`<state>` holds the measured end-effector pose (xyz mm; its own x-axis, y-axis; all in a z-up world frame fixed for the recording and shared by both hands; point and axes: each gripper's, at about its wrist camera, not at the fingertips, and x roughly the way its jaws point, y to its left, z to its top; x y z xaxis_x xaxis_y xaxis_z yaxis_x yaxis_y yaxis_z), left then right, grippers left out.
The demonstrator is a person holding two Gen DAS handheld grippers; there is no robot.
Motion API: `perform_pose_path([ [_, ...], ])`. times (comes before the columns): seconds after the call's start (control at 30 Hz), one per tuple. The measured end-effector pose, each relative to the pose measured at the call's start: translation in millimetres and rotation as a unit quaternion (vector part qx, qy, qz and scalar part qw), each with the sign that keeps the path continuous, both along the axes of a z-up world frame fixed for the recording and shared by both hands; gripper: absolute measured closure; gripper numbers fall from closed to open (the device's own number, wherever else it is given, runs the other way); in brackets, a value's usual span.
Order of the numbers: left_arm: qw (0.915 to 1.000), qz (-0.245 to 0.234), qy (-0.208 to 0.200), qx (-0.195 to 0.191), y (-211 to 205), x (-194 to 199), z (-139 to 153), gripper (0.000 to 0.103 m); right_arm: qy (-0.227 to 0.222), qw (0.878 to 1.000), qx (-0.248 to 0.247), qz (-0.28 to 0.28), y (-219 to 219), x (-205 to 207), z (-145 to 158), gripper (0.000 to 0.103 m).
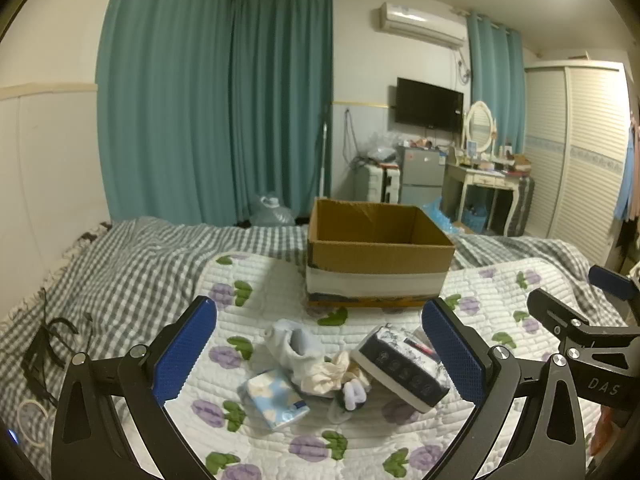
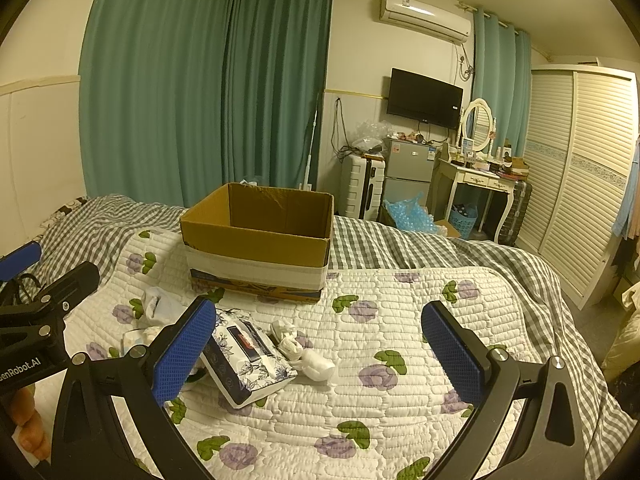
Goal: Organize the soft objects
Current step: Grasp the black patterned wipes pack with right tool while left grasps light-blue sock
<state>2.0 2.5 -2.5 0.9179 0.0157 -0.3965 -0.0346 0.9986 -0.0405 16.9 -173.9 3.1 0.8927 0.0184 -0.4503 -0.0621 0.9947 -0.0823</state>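
A pile of soft things lies on the floral quilt (image 1: 272, 280): a floral tissue pack (image 1: 402, 372), a light blue sock (image 1: 294, 350), a cream cloth bundle (image 1: 332, 372), a small blue tissue packet (image 1: 274, 398) and a white-and-dark sock (image 1: 352, 394). An open cardboard box (image 1: 380, 254) stands behind them. My left gripper (image 1: 318, 354) is open and empty just above the pile. My right gripper (image 2: 318, 352) is open and empty, right of the tissue pack (image 2: 248, 360) and over white socks (image 2: 304, 350). The box (image 2: 260, 240) looks empty from here.
The bed has a grey checked cover (image 1: 132, 264). Black cables (image 1: 48, 344) lie at its left edge. Beyond the bed stand teal curtains (image 1: 216, 100), a small fridge (image 1: 420, 176), a dressing table (image 1: 484, 180) and a louvred wardrobe (image 1: 576, 152).
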Motion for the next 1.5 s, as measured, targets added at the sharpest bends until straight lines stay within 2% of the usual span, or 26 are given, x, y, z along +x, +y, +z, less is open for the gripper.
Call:
perform_pose_path([
  [0.2,1.0,0.002,-0.002,0.001,1.4,-0.6,1.5,0.0,-0.001,1.0,0.003,0.005,2.5,-6.0,-3.3,0.0],
  [0.5,0.9999,0.002,-0.016,-0.003,9.9,-8.1,21.9,0.0,-0.009,1.0,0.002,0.02,4.4,-12.1,15.8,0.0],
  [0.67,0.9998,0.017,-0.013,-0.002,18.9,-7.6,25.6,0.0,0.01,0.998,-0.02,0.051,18.5,-7.7,16.1,0.0],
  [0.83,0.999,0.027,0.031,-0.015,32.9,10.3,0.4,0.0,0.051,0.994,-0.055,0.077,38.2,7.2,-18.0,0.0],
  [1.1,0.993,0.024,0.116,0.002,35.7,44.1,-69.1,0.0,0.127,0.981,-0.098,0.113,69.9,44.3,-87.7,0.0],
  [1.3,0.9891,0.012,0.146,0.013,33.3,54.9,-93.2,0.0,0.169,0.971,-0.123,0.118,82.9,70.4,-131.4,0.001],
  [1.33,0.9887,0.009,0.149,0.014,33.2,57.0,-95.7,0.0,0.174,0.97,-0.128,0.115,83.0,73.8,-136.9,0.005],
  [1.37,0.9882,0.006,0.152,0.016,32.7,59.1,-98.4,0.0,0.182,0.968,-0.129,0.112,81.7,77.1,-142.1,0.016],
  [1.4,0.9877,0.004,0.156,0.017,31.7,60.2,-100.6,0.0,0.188,0.967,-0.128,0.11,80.2,79.1,-144.8,0.033],
  [1.5,0.9863,-0.005,0.164,0.016,27.4,63.9,-107.3,0.0,0.195,0.969,-0.102,0.11,72.1,82.1,-143.3,0.048],
])
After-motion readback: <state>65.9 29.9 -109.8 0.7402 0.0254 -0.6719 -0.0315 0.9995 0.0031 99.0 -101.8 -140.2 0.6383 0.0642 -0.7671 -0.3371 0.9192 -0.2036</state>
